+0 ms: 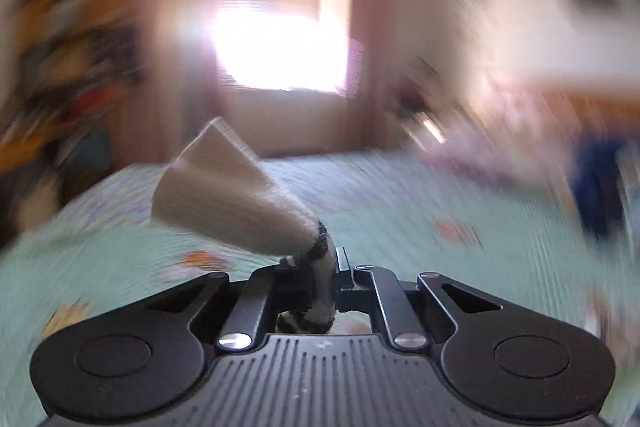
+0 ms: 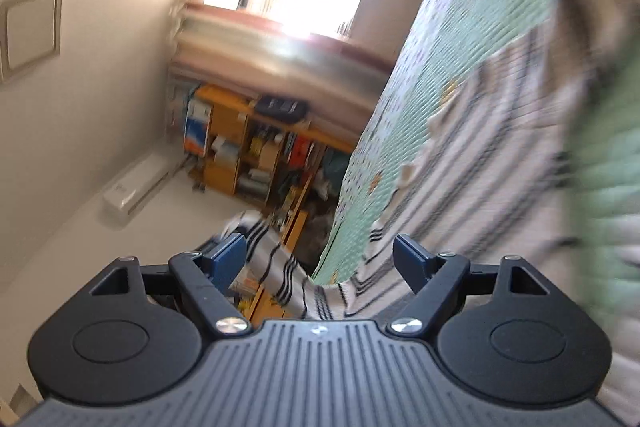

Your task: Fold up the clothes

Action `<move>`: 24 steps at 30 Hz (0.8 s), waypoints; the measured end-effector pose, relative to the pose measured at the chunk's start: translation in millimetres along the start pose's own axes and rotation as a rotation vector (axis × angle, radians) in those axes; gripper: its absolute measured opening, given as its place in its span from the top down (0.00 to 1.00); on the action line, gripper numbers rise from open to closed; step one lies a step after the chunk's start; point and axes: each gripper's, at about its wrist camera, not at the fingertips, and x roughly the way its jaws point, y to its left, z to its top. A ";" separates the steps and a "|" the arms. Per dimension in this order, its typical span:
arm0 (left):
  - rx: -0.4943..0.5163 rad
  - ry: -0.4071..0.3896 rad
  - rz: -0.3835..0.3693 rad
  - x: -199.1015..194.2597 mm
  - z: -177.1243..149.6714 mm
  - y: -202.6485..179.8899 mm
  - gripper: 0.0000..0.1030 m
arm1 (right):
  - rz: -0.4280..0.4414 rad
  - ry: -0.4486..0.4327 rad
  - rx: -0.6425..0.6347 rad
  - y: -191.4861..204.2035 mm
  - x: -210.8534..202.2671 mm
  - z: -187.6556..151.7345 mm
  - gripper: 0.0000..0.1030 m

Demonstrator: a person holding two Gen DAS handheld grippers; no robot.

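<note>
My left gripper is shut on a bunched piece of the white garment with dark stripes. The cloth sticks up and to the left from the jaws, above the green bedspread. The left wrist view is blurred by motion. My right gripper is open, its blue pads apart. The striped garment lies spread on the bed in the tilted right wrist view, with a fold of it lying between the open fingers.
A bright window faces me across the bed. Wooden shelves full of things stand by the wall beside the bed. An air conditioner hangs on the white wall. A dark blue item is at the right.
</note>
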 end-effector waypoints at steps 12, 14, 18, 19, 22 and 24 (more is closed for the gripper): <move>0.449 0.321 0.028 80.9 -93.8 -185.5 0.48 | 0.162 0.011 0.245 -72.6 -24.0 13.7 0.20; 0.454 0.302 0.053 67.1 -86.5 -187.7 0.27 | 0.207 -0.006 0.313 -83.6 -23.5 18.4 0.20; 0.480 0.269 0.091 52.3 -74.4 -170.0 0.15 | 0.253 -0.051 0.360 -90.0 -30.4 24.1 0.20; 0.485 0.276 0.110 51.4 -74.6 -161.4 0.15 | 0.259 -0.057 0.361 -89.9 -31.5 24.8 0.20; 0.452 0.303 0.158 42.4 -85.3 -125.5 0.14 | 0.259 -0.047 0.350 -88.0 -30.7 24.3 0.20; 0.454 0.316 0.215 33.8 -101.3 -99.9 0.14 | 0.253 -0.036 0.346 -87.7 -29.5 23.4 0.20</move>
